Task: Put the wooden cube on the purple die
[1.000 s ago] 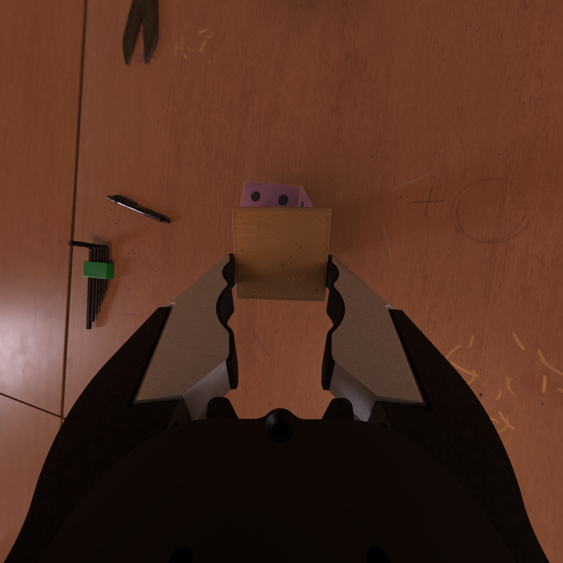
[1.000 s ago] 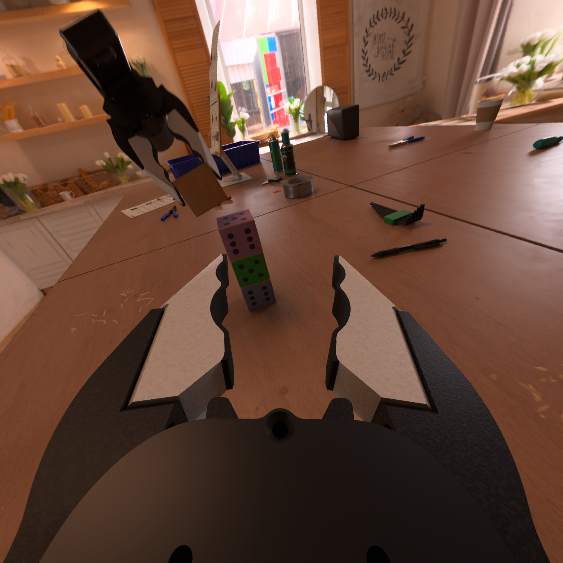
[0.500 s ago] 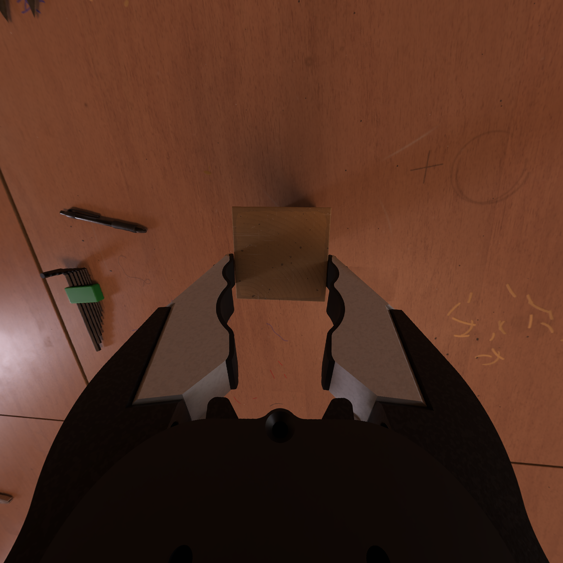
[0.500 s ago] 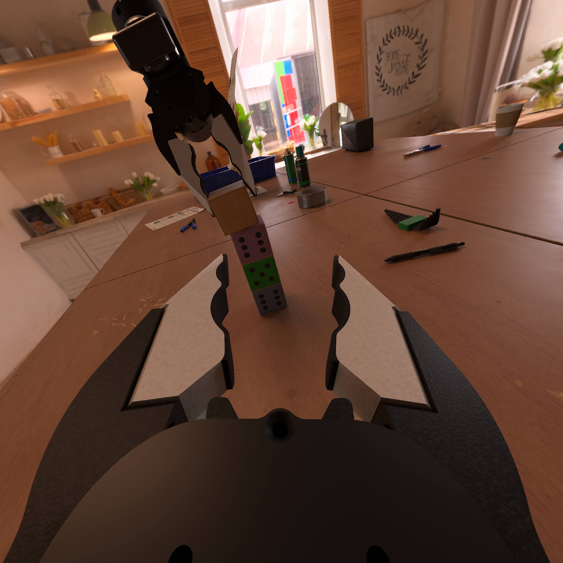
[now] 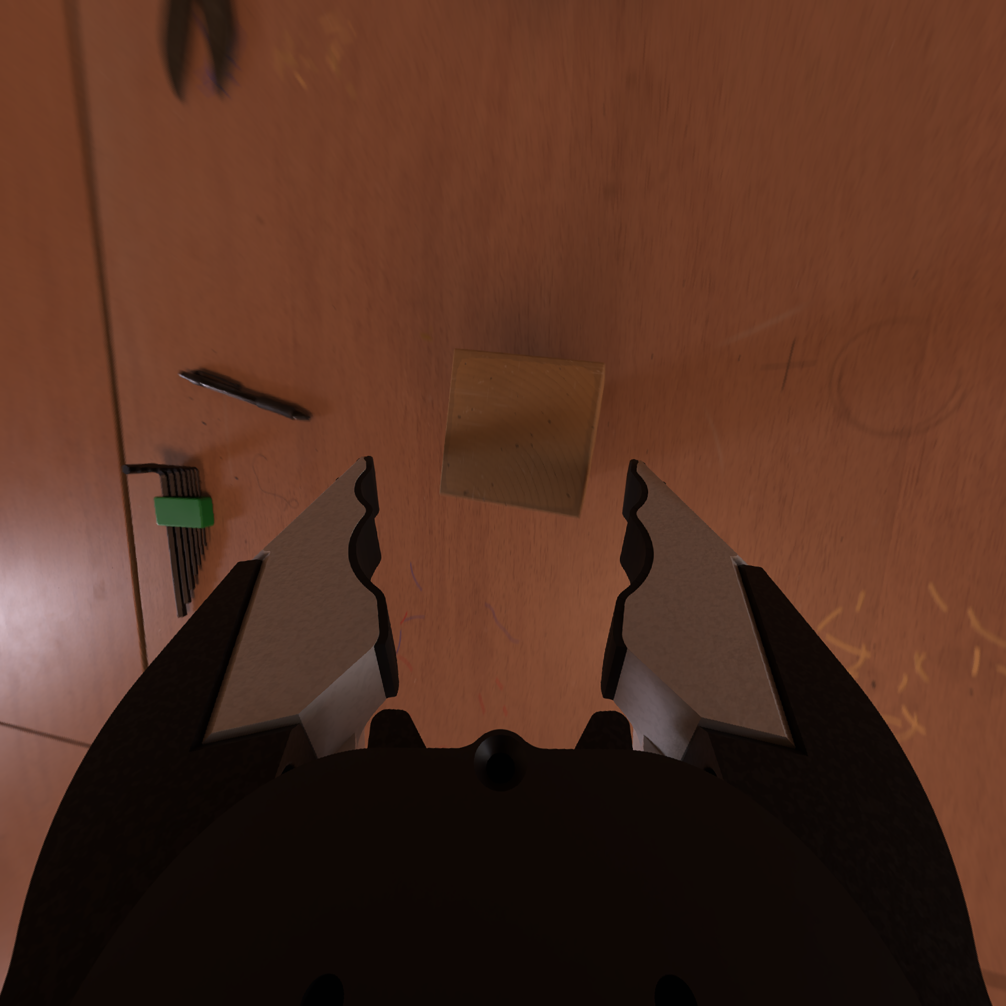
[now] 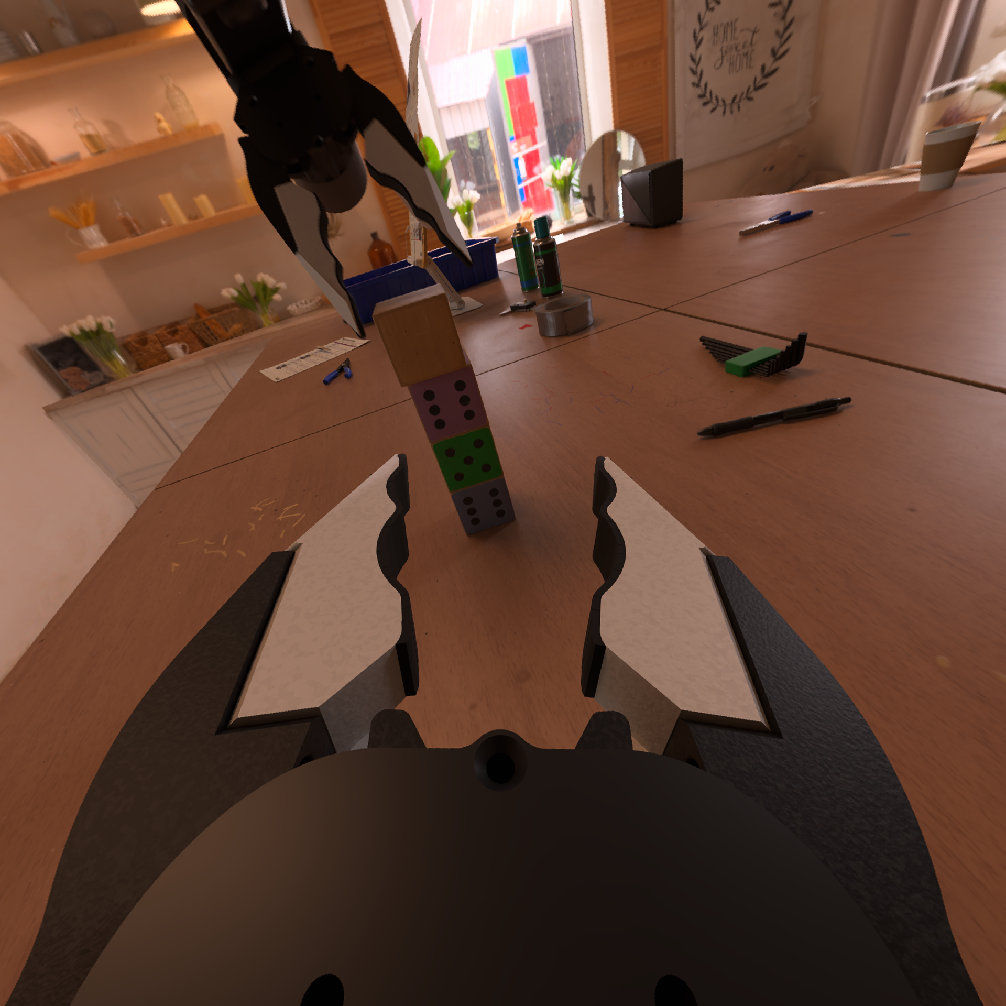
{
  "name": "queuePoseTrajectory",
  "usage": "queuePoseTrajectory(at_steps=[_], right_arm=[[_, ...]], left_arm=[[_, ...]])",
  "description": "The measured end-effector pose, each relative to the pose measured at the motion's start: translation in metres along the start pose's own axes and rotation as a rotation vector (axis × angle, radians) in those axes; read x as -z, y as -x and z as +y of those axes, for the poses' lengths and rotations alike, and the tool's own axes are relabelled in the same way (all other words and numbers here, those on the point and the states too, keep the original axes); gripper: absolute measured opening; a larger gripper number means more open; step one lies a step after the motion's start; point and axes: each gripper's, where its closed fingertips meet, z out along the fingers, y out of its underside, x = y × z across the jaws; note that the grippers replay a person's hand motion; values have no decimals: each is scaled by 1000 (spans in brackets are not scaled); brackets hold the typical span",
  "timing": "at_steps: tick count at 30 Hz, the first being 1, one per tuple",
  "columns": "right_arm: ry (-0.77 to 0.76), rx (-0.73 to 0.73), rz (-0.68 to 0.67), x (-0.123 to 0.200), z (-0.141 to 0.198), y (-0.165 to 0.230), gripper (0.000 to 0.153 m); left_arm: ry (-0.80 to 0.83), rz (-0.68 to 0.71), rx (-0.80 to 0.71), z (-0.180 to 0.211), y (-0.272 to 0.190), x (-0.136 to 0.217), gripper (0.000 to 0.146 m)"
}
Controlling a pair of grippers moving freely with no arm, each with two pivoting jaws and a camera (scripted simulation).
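The wooden cube (image 6: 419, 337) rests on the purple die (image 6: 449, 403), which tops a green die (image 6: 468, 460) and a greyish die (image 6: 484, 506) on the table. The stack leans slightly to the left. My left gripper (image 6: 411, 294) is open, just above the cube, with its fingertips apart from it. In the left wrist view the cube (image 5: 522, 433) lies below and ahead of the open left gripper (image 5: 500, 464) and hides the dice. My right gripper (image 6: 501, 461) is open and empty, low over the table in front of the stack.
A black pen (image 6: 773, 416) and a set of hex keys with a green holder (image 6: 756, 356) lie to the right of the stack. A tape roll (image 6: 563, 314), two spray cans (image 6: 536, 258) and a blue bin (image 6: 392, 280) stand farther back.
My left gripper has opened, let go of the wooden cube and risen a little. The cube now stands on the purple die. The right gripper has stayed open.
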Motion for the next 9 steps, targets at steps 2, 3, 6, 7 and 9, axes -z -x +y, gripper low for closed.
queuePoseTrajectory(at_steps=[2, 3, 6, 7, 9], right_arm=[[8, -6, 3, 3, 2, -2, 69], [11, -10, 10, 5, 3, -3, 69], [44, -39, 21, 12, 10, -5, 69], [54, -38, 24, 14, 12, -5, 69], [51, -26, 38, 17, 12, -7, 69]], left_arm=[[-143, -71, 42, 2, 0, 19, 91], [-202, -126, 56, 10, -1, 28, 89], [-282, -330, 122, 62, -3, 41, 71], [-291, -361, 149, 81, -8, 38, 63], [-305, -401, 248, 111, -14, 28, 54]])
